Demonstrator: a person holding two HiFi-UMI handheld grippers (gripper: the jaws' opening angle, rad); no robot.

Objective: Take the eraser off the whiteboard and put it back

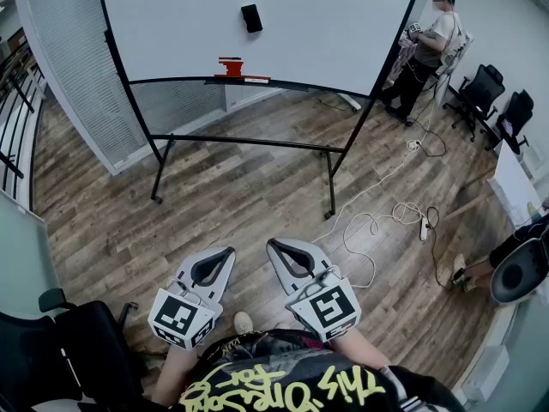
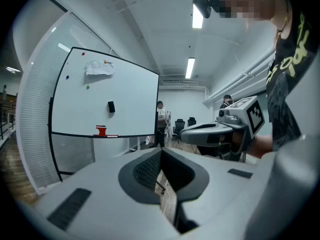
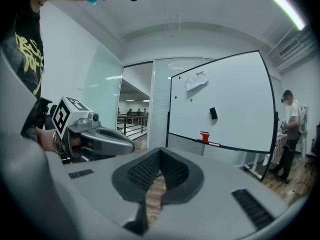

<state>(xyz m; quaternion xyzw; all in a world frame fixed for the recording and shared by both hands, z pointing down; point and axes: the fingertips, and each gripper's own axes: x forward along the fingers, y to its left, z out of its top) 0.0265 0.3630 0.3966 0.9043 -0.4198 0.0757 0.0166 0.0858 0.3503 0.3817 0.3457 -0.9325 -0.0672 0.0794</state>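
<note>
A black eraser sticks to the white whiteboard, which stands on a black frame far across the wooden floor. It also shows as a small dark block, the eraser in the left gripper view and the eraser in the right gripper view. My left gripper and right gripper are held side by side close to my body, far short of the board. Both point roughly level toward it. Each has its jaws shut tip to tip with nothing between them.
A red object sits on the board's tray. A person stands beside the board's right edge, near office chairs. Cables trail over the floor at right. A black chair is at my lower left.
</note>
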